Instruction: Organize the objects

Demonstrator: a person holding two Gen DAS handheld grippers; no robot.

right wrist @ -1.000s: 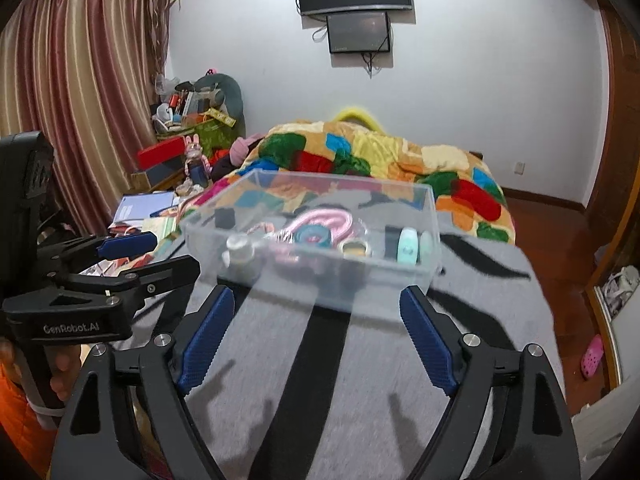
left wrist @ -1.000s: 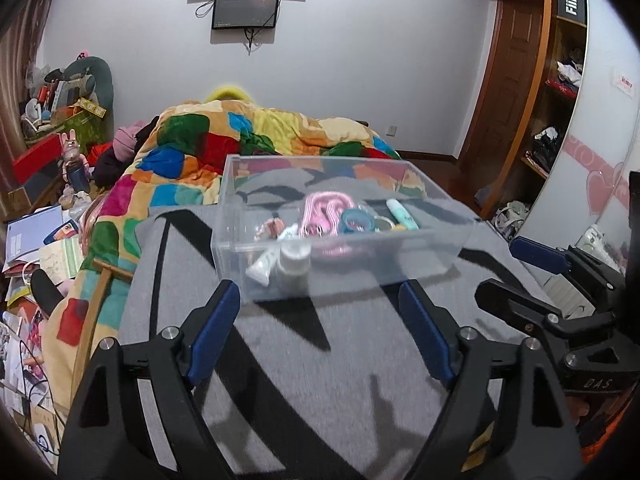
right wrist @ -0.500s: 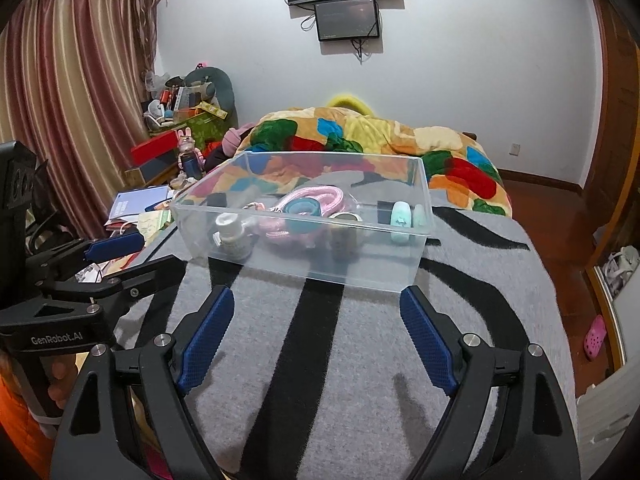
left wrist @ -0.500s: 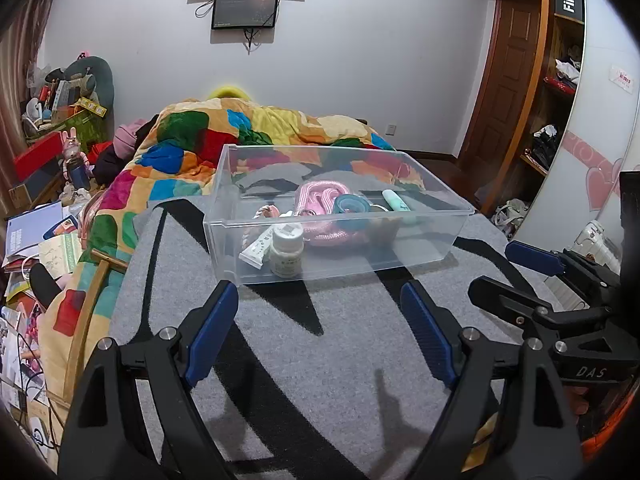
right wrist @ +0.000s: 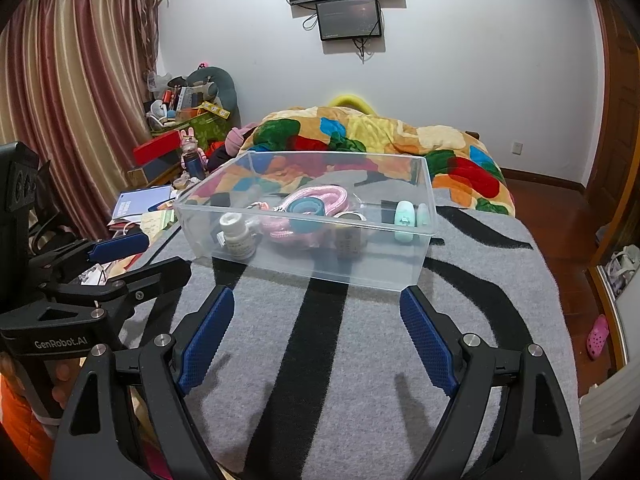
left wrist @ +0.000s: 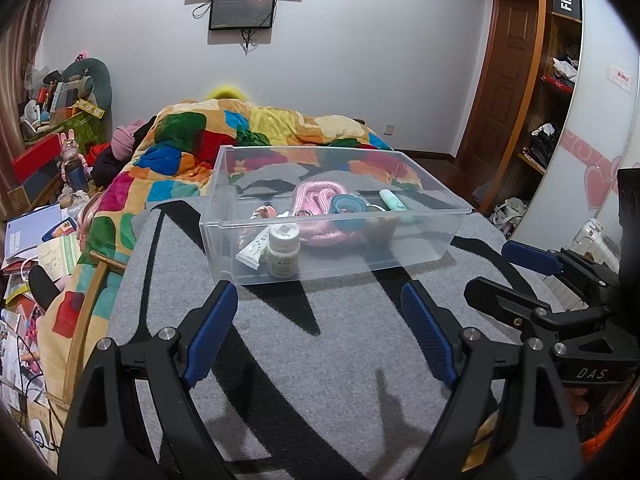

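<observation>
We work on a grey blanket with black stripes (left wrist: 320, 360) that covers the near part of a bed. Behind it lies a quilt with many colours (left wrist: 248, 132), and on the white wall hangs a dark screen (left wrist: 243, 9). On the left of the bed there is a crowded corner with a heap of books and papers (left wrist: 36, 236), and in the right wrist view we also see a pink-brown curtain (right wrist: 68, 92). On the right side stands a wooden door (left wrist: 508, 80).

The clear plastic box (left wrist: 332, 256) rests flat on the blanket, just beyond the tips of both tools. Inside it we see a small white bottle (left wrist: 283, 250) standing near the front left corner, a white tube (left wrist: 254, 249) touching it, a pink rope (left wrist: 318, 208) in the middle, a blue tape roll (left wrist: 347, 204) beside the rope, and a mint-green item (left wrist: 394, 201) toward the right wall.

The blanket in front of the box is free, and its left edge falls toward the floor.

Our left gripper (left wrist: 320, 300) hangs low over the blanket with its blue pads spread wide and nothing between them. Our right gripper (right wrist: 316, 300) has the same pose, also wide apart and holding nothing. Each tool shows at the edge of the other's view, side by side.
</observation>
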